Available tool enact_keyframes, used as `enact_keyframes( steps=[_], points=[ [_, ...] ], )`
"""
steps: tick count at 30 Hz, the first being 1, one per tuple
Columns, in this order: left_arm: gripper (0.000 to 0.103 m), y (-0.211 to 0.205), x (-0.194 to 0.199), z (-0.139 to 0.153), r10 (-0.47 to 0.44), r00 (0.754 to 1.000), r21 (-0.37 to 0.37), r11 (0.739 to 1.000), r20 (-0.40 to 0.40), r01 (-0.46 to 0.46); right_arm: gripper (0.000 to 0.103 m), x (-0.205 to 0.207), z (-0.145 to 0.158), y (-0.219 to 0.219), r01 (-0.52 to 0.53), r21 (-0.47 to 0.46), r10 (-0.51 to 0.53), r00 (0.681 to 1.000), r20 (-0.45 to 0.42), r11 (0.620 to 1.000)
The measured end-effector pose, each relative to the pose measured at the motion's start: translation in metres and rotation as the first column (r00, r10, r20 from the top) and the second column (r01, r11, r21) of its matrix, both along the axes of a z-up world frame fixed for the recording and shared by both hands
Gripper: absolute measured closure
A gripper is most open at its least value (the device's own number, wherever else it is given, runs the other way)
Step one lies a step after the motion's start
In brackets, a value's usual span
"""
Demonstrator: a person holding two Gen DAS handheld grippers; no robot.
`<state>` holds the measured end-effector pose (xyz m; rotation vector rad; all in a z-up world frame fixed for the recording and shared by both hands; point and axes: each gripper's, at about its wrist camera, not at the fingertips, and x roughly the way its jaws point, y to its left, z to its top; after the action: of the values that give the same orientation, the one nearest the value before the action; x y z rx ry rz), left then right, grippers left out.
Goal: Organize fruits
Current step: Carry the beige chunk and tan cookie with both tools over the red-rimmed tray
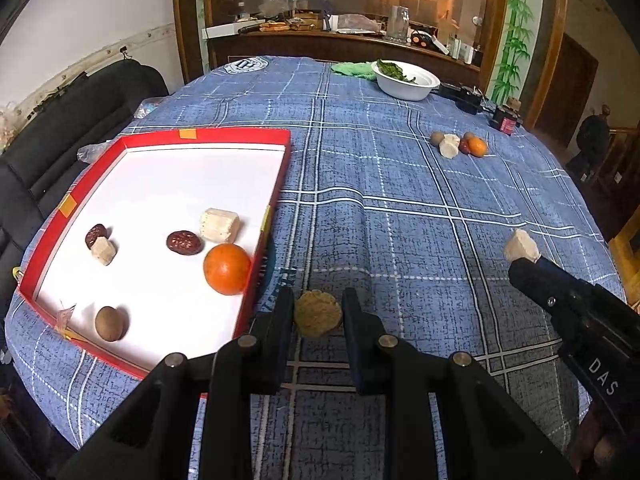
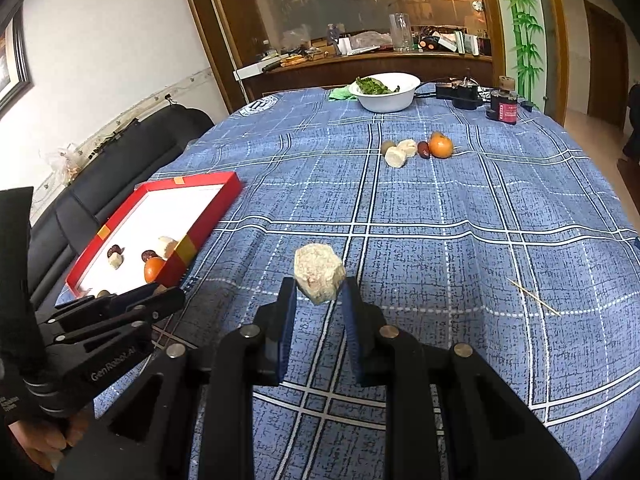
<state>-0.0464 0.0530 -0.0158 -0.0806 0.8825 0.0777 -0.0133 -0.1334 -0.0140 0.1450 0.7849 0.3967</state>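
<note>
My left gripper is shut on a round brownish-green fruit, held just right of the red tray. The tray holds an orange, two dark red dates, two pale chunks and a brown round fruit. My right gripper is shut on a pale beige chunk above the blue checked cloth; in the left wrist view that chunk shows at the right. A far cluster of fruit lies on the cloth: an orange, a date, pale pieces and a green-brown fruit.
A white bowl of greens stands at the table's far edge, with a green cloth, black devices and a dark jar nearby. A thin stick lies on the cloth at right. A black sofa runs along the left side.
</note>
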Motion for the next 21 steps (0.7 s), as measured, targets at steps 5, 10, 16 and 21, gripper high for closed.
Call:
enact_keyframes(
  steps=[5,10,16,21],
  points=[
    [0.080,0.013,-0.003,0.004,0.041,0.999,0.014,0.999,0.014,-0.041,0.078,0.000,0.002,0.008,-0.019,-0.003,0.019,1.000,0.004,1.000],
    [0.080,0.035,-0.003,0.005,0.117,0.993,0.025,0.993,0.011,-0.118,0.078,0.001,0.010,0.026,-0.065,-0.005,0.065,0.998,0.020,0.998],
    [0.080,0.067,0.000,0.003,0.203,0.979,0.021,0.979,0.004,-0.203,0.078,0.006,0.026,0.064,-0.151,-0.006,0.151,0.987,0.056,0.989],
    [0.080,0.091,0.003,0.000,0.257,0.966,0.018,0.966,-0.007,-0.257,0.078,0.013,0.034,0.096,-0.208,-0.006,0.208,0.975,0.073,0.978]
  ],
)
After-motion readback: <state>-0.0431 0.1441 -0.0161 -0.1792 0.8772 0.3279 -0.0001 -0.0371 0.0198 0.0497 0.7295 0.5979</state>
